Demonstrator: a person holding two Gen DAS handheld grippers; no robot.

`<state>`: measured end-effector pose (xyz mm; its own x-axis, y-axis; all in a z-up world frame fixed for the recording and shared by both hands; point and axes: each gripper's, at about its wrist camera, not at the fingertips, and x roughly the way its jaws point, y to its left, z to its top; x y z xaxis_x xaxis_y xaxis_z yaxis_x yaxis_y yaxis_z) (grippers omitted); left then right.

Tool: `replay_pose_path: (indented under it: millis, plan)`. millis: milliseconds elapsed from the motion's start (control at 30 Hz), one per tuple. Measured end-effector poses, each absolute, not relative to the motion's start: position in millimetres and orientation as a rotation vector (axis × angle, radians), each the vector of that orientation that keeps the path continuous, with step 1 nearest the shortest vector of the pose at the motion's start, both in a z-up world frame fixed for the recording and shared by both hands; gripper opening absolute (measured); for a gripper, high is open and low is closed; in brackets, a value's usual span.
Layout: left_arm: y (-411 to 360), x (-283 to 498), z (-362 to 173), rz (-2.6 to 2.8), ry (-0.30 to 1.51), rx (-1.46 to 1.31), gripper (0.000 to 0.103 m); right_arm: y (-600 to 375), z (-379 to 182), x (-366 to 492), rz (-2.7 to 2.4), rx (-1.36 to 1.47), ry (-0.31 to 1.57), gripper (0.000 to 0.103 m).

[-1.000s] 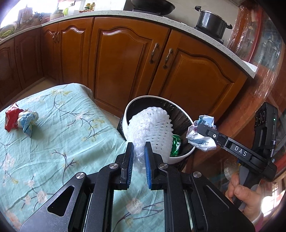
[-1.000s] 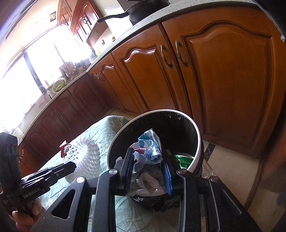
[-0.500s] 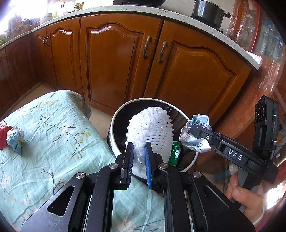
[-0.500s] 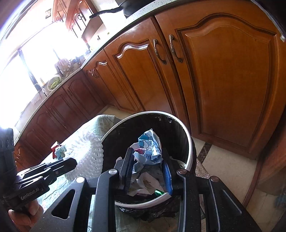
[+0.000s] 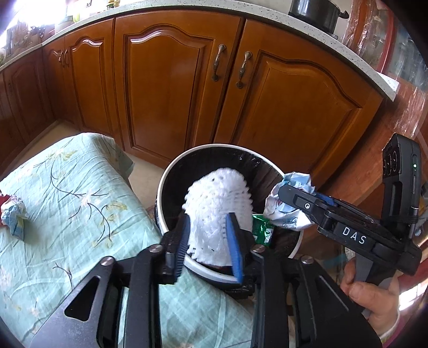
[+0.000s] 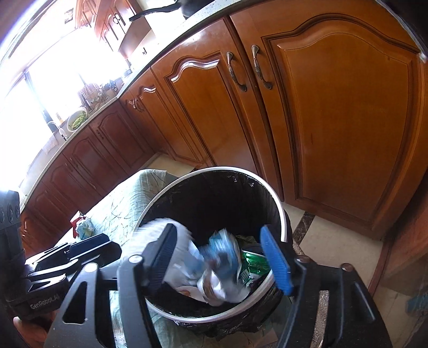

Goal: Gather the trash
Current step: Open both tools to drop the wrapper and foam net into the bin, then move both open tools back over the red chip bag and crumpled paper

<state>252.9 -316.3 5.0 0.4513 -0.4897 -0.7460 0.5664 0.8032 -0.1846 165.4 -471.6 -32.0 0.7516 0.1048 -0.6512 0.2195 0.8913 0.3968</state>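
A round black-lined trash bin with a white rim (image 5: pixel 171 174) (image 6: pixel 275 198) stands beside the table. My left gripper (image 5: pixel 210 241) is over its near rim with jaws parted around a white foam net (image 5: pixel 216 203), which looks loose between them. My right gripper (image 6: pixel 219 257) is open wide above the bin. A crumpled blue and white wrapper (image 6: pixel 222 257) is blurred between and below its fingers, apart from both pads. In the left wrist view that wrapper (image 5: pixel 286 211) is at the right gripper's tip. A green packet (image 6: pixel 254 265) lies inside the bin.
A table with a light green flowered cloth (image 5: pixel 67 203) is left of the bin. A crumpled blue wrapper (image 5: pixel 13 214) and a red one (image 6: pixel 76 218) lie on it. Wooden cabinet doors (image 5: pixel 171 88) stand close behind the bin. A black pot (image 5: pixel 315 10) sits on the counter.
Both grippers opened over the bin. The right one let go of the blue and white wrapper, which is dropping. The left jaws spread apart around the foam net.
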Motion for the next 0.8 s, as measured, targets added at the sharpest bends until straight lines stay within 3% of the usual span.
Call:
replay_pose_path:
  millis: [100,800]
  plan:
    - [-311,251,5,-0.649,0.875,0.081,0.053,-473,-32,160,-0.068,0.498,0.718,0.071]
    - [-188,217,-7,-0.515,0.879,-0.097,0.056,-383,-28,137,0.089,0.532,0.674,0.089]
